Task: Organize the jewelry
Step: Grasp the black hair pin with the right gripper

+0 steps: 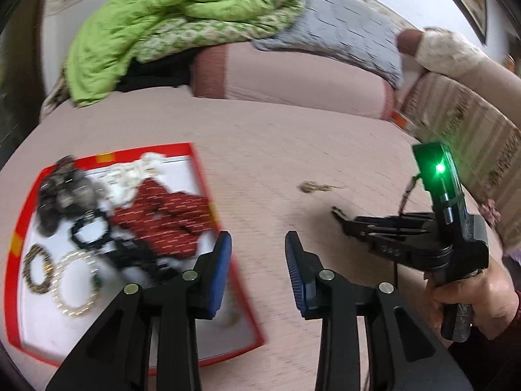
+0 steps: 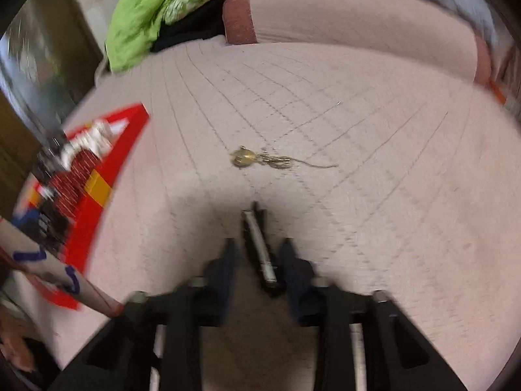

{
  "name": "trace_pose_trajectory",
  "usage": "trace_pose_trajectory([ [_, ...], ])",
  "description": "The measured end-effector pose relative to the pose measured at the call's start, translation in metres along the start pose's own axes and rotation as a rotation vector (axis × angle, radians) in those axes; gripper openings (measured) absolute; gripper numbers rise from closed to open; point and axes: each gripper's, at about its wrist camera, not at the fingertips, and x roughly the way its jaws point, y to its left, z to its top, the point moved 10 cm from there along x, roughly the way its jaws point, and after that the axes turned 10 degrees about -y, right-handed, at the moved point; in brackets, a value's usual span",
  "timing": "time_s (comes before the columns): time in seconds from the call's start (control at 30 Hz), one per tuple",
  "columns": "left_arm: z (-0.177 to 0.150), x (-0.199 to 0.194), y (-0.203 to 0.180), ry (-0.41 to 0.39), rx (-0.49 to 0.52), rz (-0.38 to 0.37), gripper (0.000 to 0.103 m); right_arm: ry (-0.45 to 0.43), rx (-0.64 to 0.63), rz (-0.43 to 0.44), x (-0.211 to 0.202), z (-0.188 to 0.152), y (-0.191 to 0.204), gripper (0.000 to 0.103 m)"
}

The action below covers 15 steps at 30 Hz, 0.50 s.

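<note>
Ahead of the right gripper (image 2: 257,254), jaws open, lies the gold necklace (image 2: 260,159), untouched.

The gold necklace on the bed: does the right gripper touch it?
Apart. In the right wrist view, bare bedspread lies between the right gripper and the gold necklace.

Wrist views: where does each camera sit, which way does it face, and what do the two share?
Left wrist: sits behind the left gripper, facing forward and down across the pink bedspread; the red tray of jewelry lies left, and the right gripper with the person's hand shows at right.
Right wrist: sits behind the right gripper, facing forward over the bedspread toward the gold necklace; something dark and slim shows between the fingers, too blurred to identify.
Shared: necklace, tray, bedspread, green blanket.
</note>
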Motion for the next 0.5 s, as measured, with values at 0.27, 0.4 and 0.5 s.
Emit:
trace_pose_trajectory([
  [0.27,0.013,0.067,-0.053,0.109,0.021,-0.088,0.036,-0.123,0.239,0.013,-0.039,0.019,-0.052,0.012],
  [0.4,0.013,0.114,-0.056,0.186,0.010,-0.092,0.036,-0.165,0.313,0.034,-0.052,0.022,-0.071,0.012],
  [0.5,0.017,0.144,-0.050,0.202,0.034,-0.036,0.036,-0.172,0.341,0.058,-0.055,0.022,-0.075,0.012],
])
